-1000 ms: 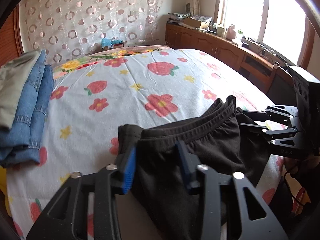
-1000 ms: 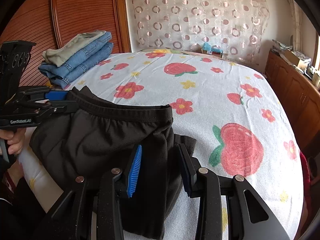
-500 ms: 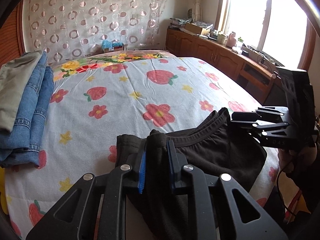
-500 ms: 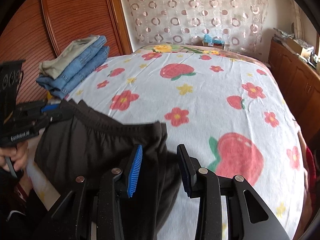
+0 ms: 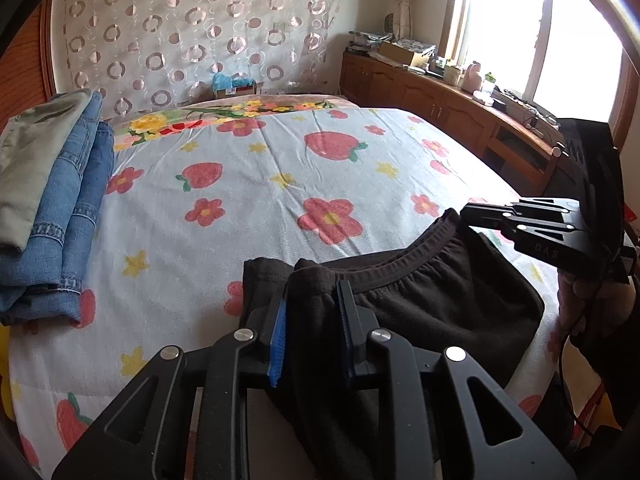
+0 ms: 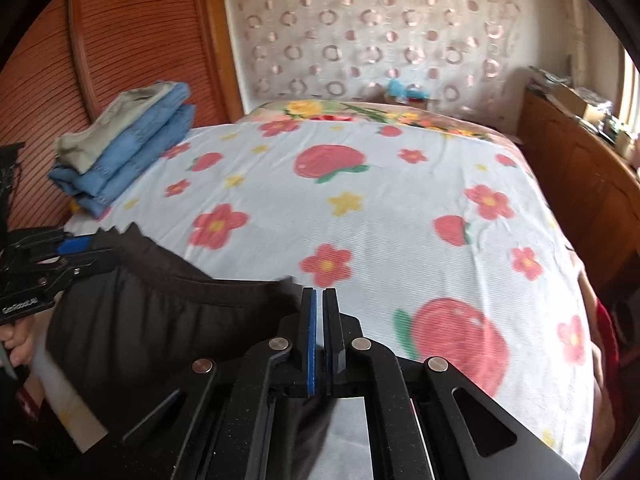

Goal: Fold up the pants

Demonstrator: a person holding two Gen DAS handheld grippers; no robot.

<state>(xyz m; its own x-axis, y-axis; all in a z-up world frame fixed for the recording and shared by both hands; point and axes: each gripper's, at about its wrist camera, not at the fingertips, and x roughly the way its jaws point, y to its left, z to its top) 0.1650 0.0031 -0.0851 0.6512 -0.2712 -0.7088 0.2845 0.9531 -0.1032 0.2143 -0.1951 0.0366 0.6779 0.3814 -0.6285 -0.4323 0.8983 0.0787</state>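
Black pants [image 5: 420, 300] lie at the near edge of the flowered bed sheet [image 5: 280, 168], waistband toward the bed's middle. My left gripper [image 5: 312, 292] has a bunched fold of the waistband's left end between its pads; the jaws are opening slightly but both pads still touch the cloth. My right gripper [image 5: 466, 214] pinches the waistband's right corner. In the right wrist view its jaws [image 6: 319, 292] are pressed together, with the black pants [image 6: 160, 312] spreading left from them to the left gripper [image 6: 92, 248]. The waistband runs fairly taut between the two grippers.
Folded jeans under an olive garment are stacked [image 5: 48, 200] at the bed's left side, by a wooden panel [image 6: 140, 40]. Low wooden cabinets [image 5: 440, 96] with clutter line the right wall under a bright window. A person's hand [image 6: 20, 340] holds the left gripper.
The right gripper's jaws closed onto the waistband corner. The left jaws narrowed onto the bunched fabric. The right gripper drew away to the right, pulling the waistband straighter.
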